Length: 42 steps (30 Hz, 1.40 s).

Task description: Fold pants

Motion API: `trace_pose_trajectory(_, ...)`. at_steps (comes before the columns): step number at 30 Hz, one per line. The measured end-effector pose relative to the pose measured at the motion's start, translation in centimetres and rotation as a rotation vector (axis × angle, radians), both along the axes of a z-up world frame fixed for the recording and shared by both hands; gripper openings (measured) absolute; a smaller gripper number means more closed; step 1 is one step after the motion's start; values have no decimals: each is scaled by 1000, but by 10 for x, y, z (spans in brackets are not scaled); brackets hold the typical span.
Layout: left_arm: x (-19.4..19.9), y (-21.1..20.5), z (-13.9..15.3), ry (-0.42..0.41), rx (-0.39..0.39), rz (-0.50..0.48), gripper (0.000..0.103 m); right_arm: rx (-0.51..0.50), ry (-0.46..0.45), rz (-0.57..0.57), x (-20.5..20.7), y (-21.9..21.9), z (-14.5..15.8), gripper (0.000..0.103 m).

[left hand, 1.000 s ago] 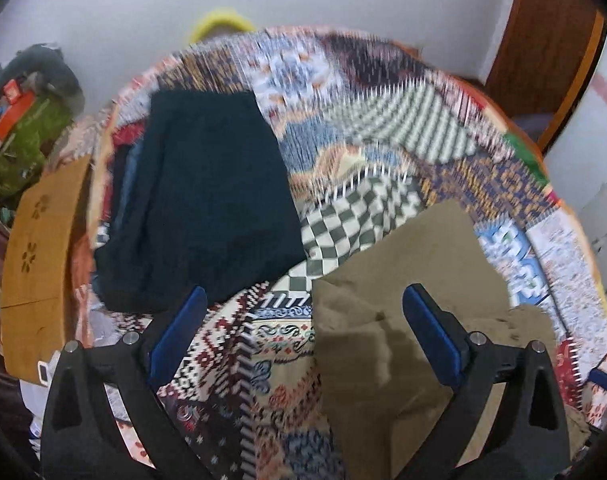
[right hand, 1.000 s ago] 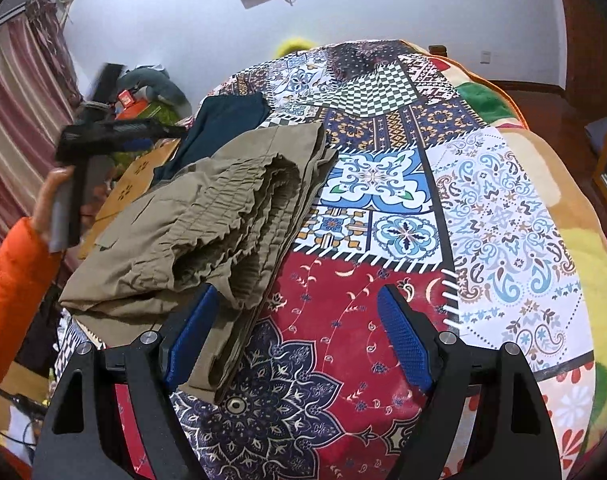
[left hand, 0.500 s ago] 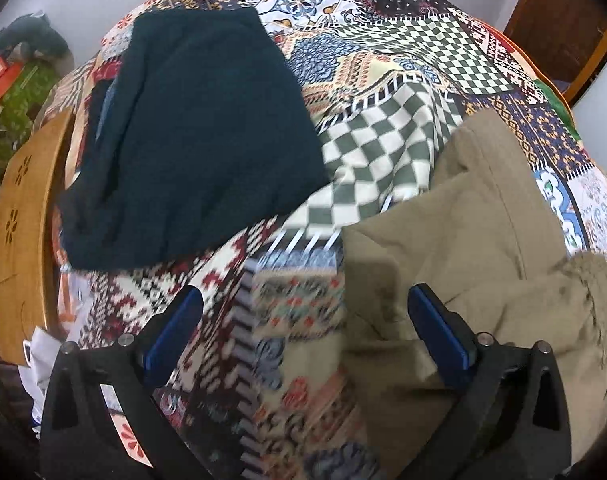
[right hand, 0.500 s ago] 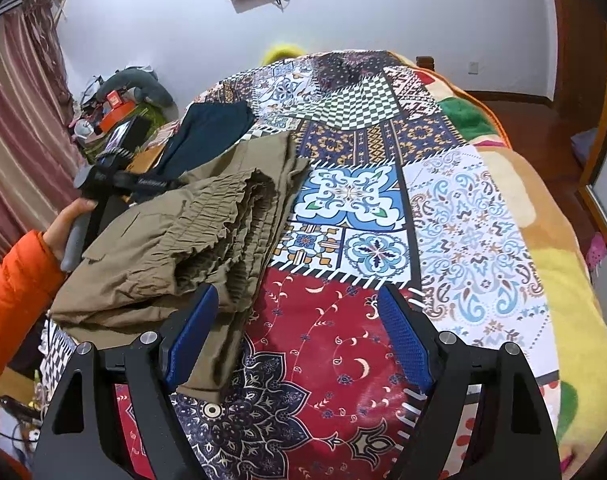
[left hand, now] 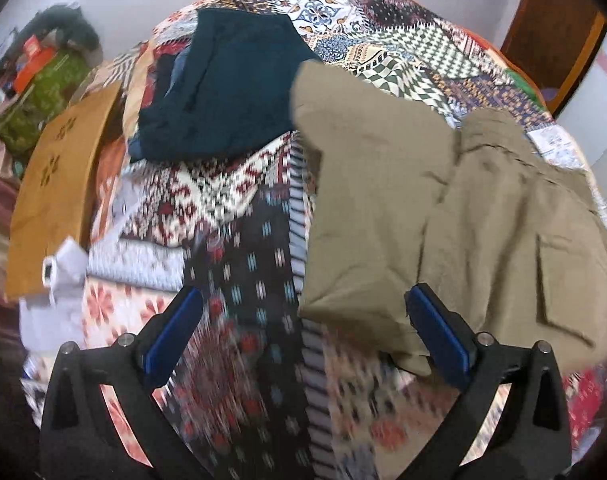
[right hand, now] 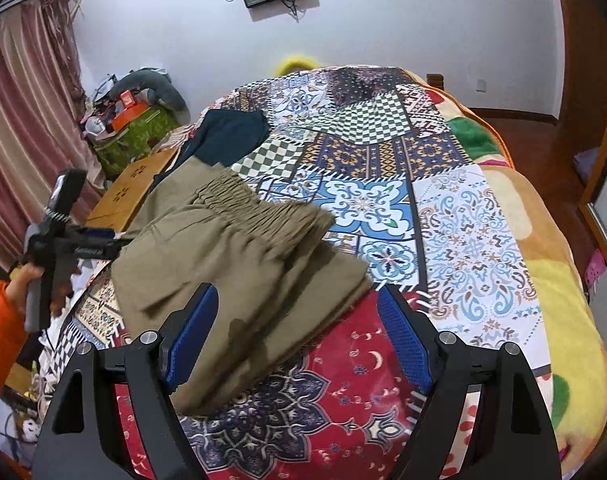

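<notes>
Folded khaki pants [right hand: 239, 260] lie on the patchwork quilt [right hand: 383, 184], elastic waistband on top toward the far side. My right gripper [right hand: 299, 338] hovers open over their near edge, with cloth below the gap and neither pad pressing it. My left gripper [left hand: 303, 332] is open too. The near corner of the khaki pants [left hand: 443, 208] lies under the gap, beside the right pad. In the right wrist view, a hand in an orange sleeve holds the left gripper [right hand: 63, 240] at the pants' left side.
A dark teal garment [left hand: 223, 92] lies folded beyond the pants, also in the right wrist view [right hand: 227, 132]. A low wooden table [left hand: 59, 192] and a cluttered green box [right hand: 135, 128] stand left of the bed. The quilt's yellow edge [right hand: 563, 280] drops off at the right.
My left gripper has swung back toward the near left edge of the bed, so the pants and dark garment look farther off. The khaki pile now lies flatter and reaches further under my right gripper.
</notes>
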<state>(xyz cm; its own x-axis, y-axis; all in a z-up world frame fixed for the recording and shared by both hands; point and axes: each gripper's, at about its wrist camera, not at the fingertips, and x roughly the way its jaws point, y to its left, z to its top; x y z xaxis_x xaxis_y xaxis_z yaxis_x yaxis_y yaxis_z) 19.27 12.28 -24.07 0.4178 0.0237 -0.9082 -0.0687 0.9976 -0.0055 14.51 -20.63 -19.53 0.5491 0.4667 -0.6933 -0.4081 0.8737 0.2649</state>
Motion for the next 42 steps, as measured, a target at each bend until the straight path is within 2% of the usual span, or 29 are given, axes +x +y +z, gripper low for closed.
trace_pose_trajectory(5, -27, -7, 7, -21, -89, 23, 103, -10, 4, 19, 0, 11, -7, 79)
trace_pose_trajectory(9, -35, -15, 22, -42, -68, -6, 103, -21, 10, 15, 4, 16, -14, 79)
trace_pose_trajectory(11, -37, -17, 35, -83, -59, -13, 103, -5, 13, 27, 5, 17, -12, 79)
trace_pose_trajectory(16, -25, -26, 74, -185, -79, -51, 103, -2, -31, 70, 9, 28, 2, 79)
trace_pose_trajectory(20, -1, -50, 90, -232, -85, -145, 103, 20, -52, 111, 23, 43, 11, 77)
trace_pose_trajectory(24, 30, -60, 71, -181, -113, -181, 103, 53, -12, 143, 47, 61, 6, 70)
trace_pose_trajectory(26, 40, -59, 56, -141, -134, -184, 103, 64, 22, 156, 57, 65, -2, 60)
trace_pose_trajectory(27, 46, -56, 46, -112, -145, -179, 102, 61, 40, 163, 60, 68, -7, 56)
trace_pose_trajectory(31, 54, -38, -7, 49, -228, -162, 100, 7, 133, 193, 70, 73, -38, 53)
trace_pose_trajectory(33, 46, -30, -7, 20, -260, -171, 100, 29, 145, 200, 67, 67, -45, 51)
trace_pose_trajectory(38, 24, -21, -1, -9, -249, -182, 100, 61, 149, 181, 54, 49, -45, 51)
trace_pose_trajectory(42, 8, -8, 3, -42, -257, -165, 100, 19, 119, 176, 38, 43, -40, 51)
